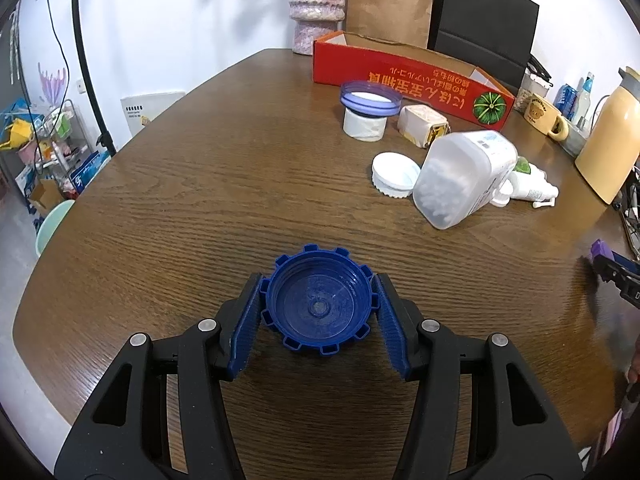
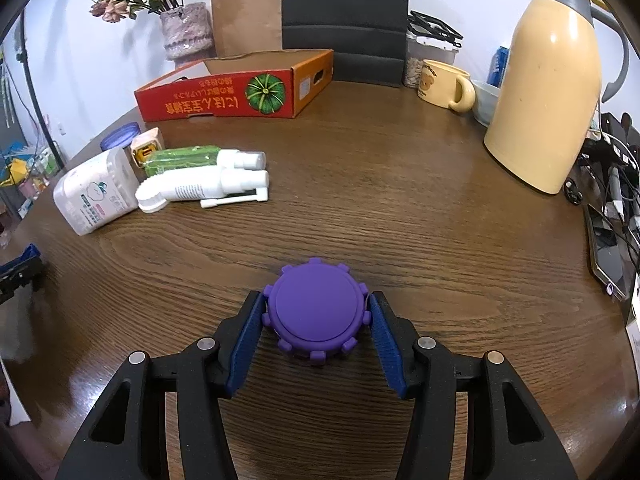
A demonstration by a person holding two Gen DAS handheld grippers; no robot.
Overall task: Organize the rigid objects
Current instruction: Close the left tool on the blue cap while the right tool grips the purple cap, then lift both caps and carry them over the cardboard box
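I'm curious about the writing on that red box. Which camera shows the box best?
The right wrist view: the red box sits near centre, showing its printed front, pumpkin picture and end panel. The left wrist view shows it farther off to the right, though its open inside is visible.

A dark brown wood-grain table (image 2: 360, 200) carries a long red cardboard box (image 2: 224, 96) at 11 o'clock, a cream thermos jug (image 2: 548, 92) at 2 o'clock, white plastic bottles (image 2: 200, 188) at 9 o'clock, and a yellow bear mug (image 2: 440, 84) at 1 o'clock.
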